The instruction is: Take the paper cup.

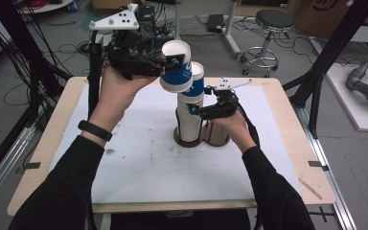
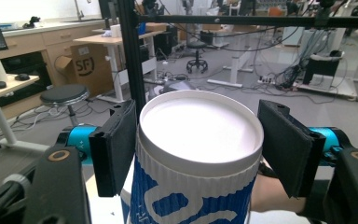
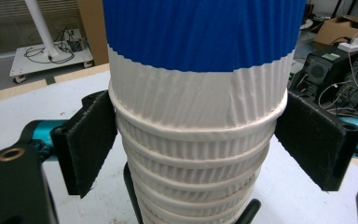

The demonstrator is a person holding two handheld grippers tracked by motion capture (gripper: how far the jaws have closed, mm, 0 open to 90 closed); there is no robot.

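Now | left fingers (image 1: pixel 174 61) hold cup (image 1: pixel 176 67), mouth tilted up-left | right fingers (image 1: pixel 192 110) clasp upright stack (image 1: pixel 190 117)

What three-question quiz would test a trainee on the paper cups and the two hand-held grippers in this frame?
1. True or false: the left hand-held gripper is shut on a blue and white cup lifted clear of the stack.
2. Multiple choice: where do the right hand-held gripper jaws stand? A) around the nested rims of the stack, B) on the wooden holder, C) above the top cup.
3. In a few words: where does the stack stand?

Key:
1. True: its pads press the cup's sides just under the rim, and the cup is tilted beside the stack's top.
2. A.
3. In the left ring of the wooden holder on the white mat.
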